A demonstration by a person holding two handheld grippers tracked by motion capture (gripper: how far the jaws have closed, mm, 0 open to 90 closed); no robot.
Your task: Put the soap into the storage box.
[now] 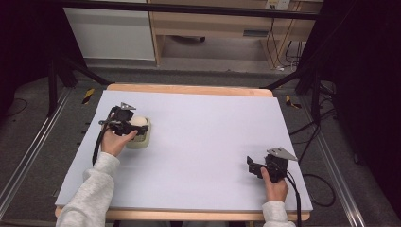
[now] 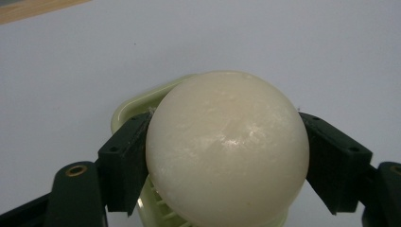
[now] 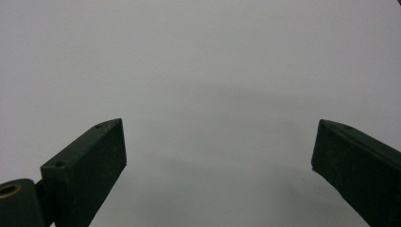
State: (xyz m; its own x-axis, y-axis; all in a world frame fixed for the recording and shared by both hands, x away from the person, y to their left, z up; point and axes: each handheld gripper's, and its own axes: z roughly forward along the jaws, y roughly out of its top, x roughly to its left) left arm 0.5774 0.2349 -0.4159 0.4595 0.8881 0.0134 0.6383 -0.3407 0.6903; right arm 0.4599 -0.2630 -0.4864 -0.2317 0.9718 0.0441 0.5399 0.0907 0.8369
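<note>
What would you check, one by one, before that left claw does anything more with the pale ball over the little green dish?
1. Left gripper jaws on both sides of the cream ball: ok.
2. Grip firm enough to lift: cannot tell.
3. Ball over the pale green dish: ok; whether it rests in it or is lifted, cannot tell.
4. Dish sits flat on the white table sheet: cannot tell, the ball covers most of it.
5. Right gripper open, holding nothing: ok.
6. Right gripper parked well away from the ball: ok.
</note>
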